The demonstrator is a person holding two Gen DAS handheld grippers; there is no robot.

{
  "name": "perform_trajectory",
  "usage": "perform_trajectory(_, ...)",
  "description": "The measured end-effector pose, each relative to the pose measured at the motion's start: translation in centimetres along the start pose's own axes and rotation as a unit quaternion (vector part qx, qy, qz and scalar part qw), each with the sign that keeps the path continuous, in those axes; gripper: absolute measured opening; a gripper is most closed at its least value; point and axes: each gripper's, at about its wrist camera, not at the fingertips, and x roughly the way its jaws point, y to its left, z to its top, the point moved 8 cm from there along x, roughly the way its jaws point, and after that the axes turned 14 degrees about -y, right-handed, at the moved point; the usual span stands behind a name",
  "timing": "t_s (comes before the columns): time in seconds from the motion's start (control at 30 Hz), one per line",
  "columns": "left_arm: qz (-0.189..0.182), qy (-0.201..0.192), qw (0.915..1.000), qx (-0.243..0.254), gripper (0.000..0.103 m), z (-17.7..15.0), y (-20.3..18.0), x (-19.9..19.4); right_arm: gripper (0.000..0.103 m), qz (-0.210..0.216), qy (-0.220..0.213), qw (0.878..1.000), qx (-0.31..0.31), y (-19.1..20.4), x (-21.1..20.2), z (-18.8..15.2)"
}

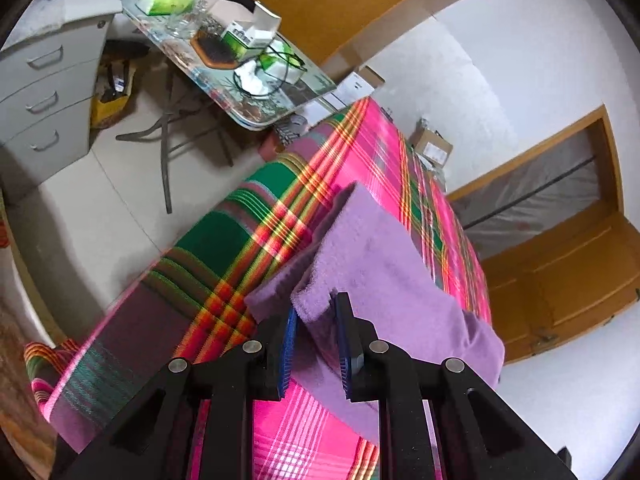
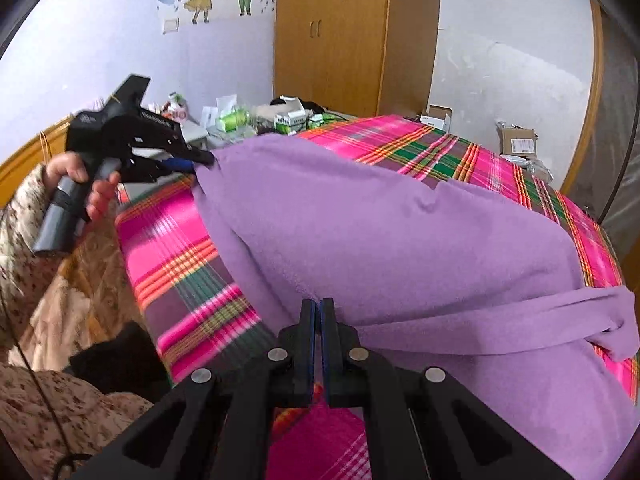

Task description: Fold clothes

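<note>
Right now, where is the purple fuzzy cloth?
The purple cloth lies on the pink plaid bed cover, its near edge pinched by the left gripper and the right gripper.

The left gripper (image 1: 316, 312) points downward, its jaws partly apart and clamped on a fold of the purple garment (image 1: 384, 256). The right gripper (image 2: 318, 312) points downward with jaws closed on the garment's edge. At 9 o'clock in the right view, the left hand (image 2: 86, 184) grips the tool's handle.
</note>
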Motion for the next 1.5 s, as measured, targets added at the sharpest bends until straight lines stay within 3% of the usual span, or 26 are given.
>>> perform_trajectory(0.3, 0.015, -0.001, 0.9999, 0.006, 0.019, -0.3, 0.2, 0.3, 0.002, 0.016, 0.034, 0.999, 0.023, 0.1, 1.2, -2.8)
perform_trajectory(0.47, 0.033, -0.013, 0.9988, 0.033, 0.019, -0.5, -0.7, -0.5, 0.002, 0.045, 0.046, 0.997, 0.048, 0.2, 1.0, -3.2)
perform_trajectory(0.73, 0.027, -0.052, 0.9941, 0.091, 0.017, -1.3, -4.6, -3.2, 0.002, 0.018, 0.008, 0.996, 0.082, -2.1, -1.7, -2.8)
perform_trajectory(0.87, -0.002, -0.049, 0.9926, 0.112, 0.017, -3.3, -7.5, -3.6, 0.002, -0.035, -0.008, 0.993, 0.116, -5.9, -4.8, -3.5)
perform_trajectory(1.07, -0.079, 0.019, 0.9796, 0.184, 0.017, -9.2, -14.0, -1.5, 0.002, -0.156, -0.033, 0.974, 0.160, -13.5, -12.1, -5.2)
perform_trajectory(1.27, -0.142, 0.083, 0.9563, 0.241, 0.019, -15.3, -19.1, 0.6, 0.002, -0.332, -0.008, 0.934, 0.132, -21.5, -23.4, -7.2)
perform_trajectory(1.33, -0.145, 0.097, 0.9505, 0.257, 0.020, -16.9, -20.0, 1.3, 0.003, -0.388, 0.018, 0.915, 0.108, -23.5, -26.7, -7.7)
perform_trajectory(1.4, -0.148, 0.110, 0.9443, 0.273, 0.020, -18.5, -20.9, 2.0, 0.006, -0.450, 0.051, 0.889, 0.073, -25.6, -29.6, -8.2)
perform_trajectory(1.5, -0.149, 0.126, 0.9341, 0.299, 0.024, -20.5, -21.5, 2.4, 0.010, -0.477, 0.071, 0.873, 0.074, -27.1, -30.8, -9.0)
